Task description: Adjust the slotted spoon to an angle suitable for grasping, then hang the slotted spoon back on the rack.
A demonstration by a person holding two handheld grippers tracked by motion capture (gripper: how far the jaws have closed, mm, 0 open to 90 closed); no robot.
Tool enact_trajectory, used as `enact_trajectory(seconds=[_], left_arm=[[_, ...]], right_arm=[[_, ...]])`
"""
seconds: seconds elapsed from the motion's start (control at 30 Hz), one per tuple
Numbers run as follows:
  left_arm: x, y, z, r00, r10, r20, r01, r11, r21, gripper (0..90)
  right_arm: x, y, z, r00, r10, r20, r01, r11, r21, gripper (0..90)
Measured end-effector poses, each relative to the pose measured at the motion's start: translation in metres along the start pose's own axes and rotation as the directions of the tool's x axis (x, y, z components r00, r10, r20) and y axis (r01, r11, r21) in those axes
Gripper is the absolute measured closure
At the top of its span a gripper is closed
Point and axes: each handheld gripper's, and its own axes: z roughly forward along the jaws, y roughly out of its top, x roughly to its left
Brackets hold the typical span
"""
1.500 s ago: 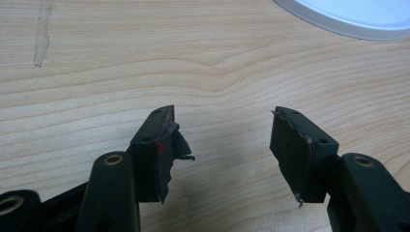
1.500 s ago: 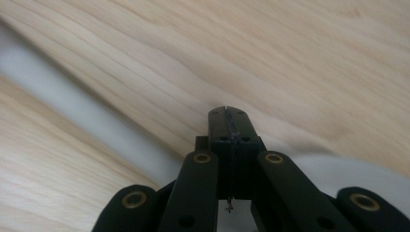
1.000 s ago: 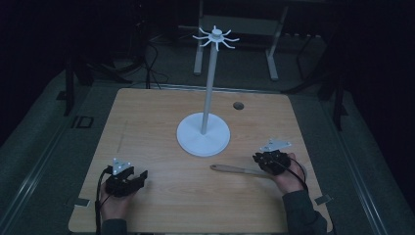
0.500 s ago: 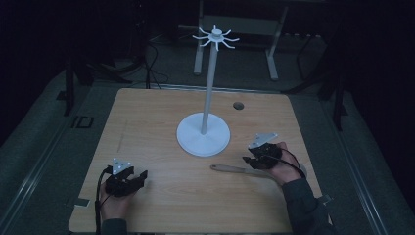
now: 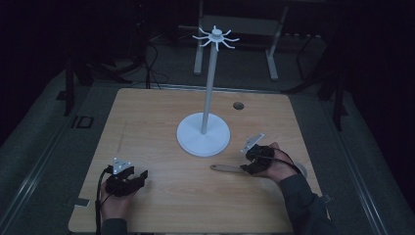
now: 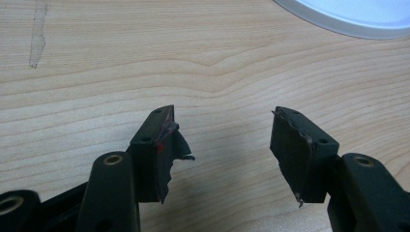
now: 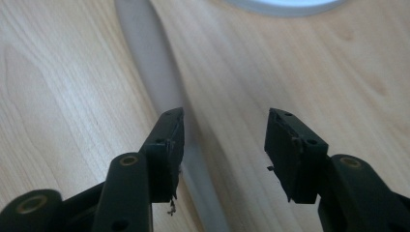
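Right gripper view — right claw (image 7: pixel 225 154) just opened, jaws beside spatula (image 7: pixel 159 67).

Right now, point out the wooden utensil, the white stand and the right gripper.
wooden utensil (image 5: pixel 226 168): high view, on its handle.
white stand (image 5: pixel 203 137): high view, on its round base.
right gripper (image 5: pixel 248 163): high view, midway between its fingertips.

No words, labels, brand marks or numbers can be read on anything here. The wooden bench (image 5: pixel 161 122) shows bare grain, and the white stand (image 5: pixel 203 134) on it is plain. The dark tag (image 5: pixel 83 122) lying off the bench's left edge bears pale outlines, but they are too small and dim to make out as letters or figures.
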Motion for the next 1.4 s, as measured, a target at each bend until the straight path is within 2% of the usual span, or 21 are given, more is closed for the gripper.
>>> enact_trajectory(seconds=[0.37, 0.57, 0.67, 0.77, 0.83, 0.93, 1.03, 1.1, 1.27, 1.4], left_arm=[[-0.001, 0.000, 0.001, 1.0000, 0.000, 0.000, 0.000, 1.0000, 0.000, 42.7], [-0.001, 0.001, 0.001, 1.0000, 0.003, 0.001, -0.003, 1.0000, 0.002, 42.6], [-0.001, 0.001, 0.001, 1.0000, 0.001, 0.001, -0.001, 1.0000, 0.000, 42.6], [-0.001, 0.001, 0.001, 1.0000, 0.002, 0.001, -0.002, 1.0000, 0.001, 42.6], [-0.001, 0.001, 0.001, 1.0000, 0.003, 0.001, -0.003, 1.0000, 0.002, 42.7], [-0.001, 0.001, 0.001, 1.0000, 0.003, 0.001, -0.003, 1.0000, 0.003, 42.7], [-0.002, 0.001, 0.001, 1.0000, 0.006, 0.002, -0.006, 1.0000, 0.002, 42.7], [-0.001, 0.001, 0.001, 1.0000, 0.006, 0.002, -0.006, 1.0000, 0.002, 42.7], [-0.001, 0.001, 0.000, 1.0000, 0.003, 0.002, -0.003, 1.0000, -0.001, 42.7], [0.000, 0.000, 0.000, 1.0000, 0.000, 0.003, 0.000, 1.0000, -0.002, 42.7]], right_arm=[[0.002, -0.004, 0.019, 0.9969, -0.011, -0.078, 0.013, 0.999, 0.035, 45.9], [0.005, -0.001, 0.026, 0.9934, -0.024, -0.112, 0.031, 0.998, 0.059, 55.7], [0.004, 0.001, 0.027, 0.9912, -0.012, -0.131, 0.019, 0.999, 0.049, 65.2], [0.003, 0.004, 0.028, 0.9937, -0.005, -0.112, 0.011, 0.999, 0.053, 66.8], [0.002, 0.005, 0.028, 0.9952, -0.002, -0.098, 0.008, 0.998, 0.057, 67.2], [0.000, 0.006, 0.029, 0.9941, 0.010, -0.108, -0.003, 0.998, 0.064, 66.4], [-0.003, 0.007, 0.031, 0.9901, 0.034, -0.136, -0.027, 0.999, 0.047, 62.5], [-0.005, 0.009, 0.032, 0.9869, 0.038, -0.157, -0.032, 0.999, 0.037, 63.1], [-0.005, 0.012, 0.033, 0.9867, -0.006, -0.163, 0.015, 0.999, 0.051, 67.5], [0.002, 0.015, 0.031, 0.9892, -0.079, -0.124, 0.089, 0.993, 0.073, 69.7]])
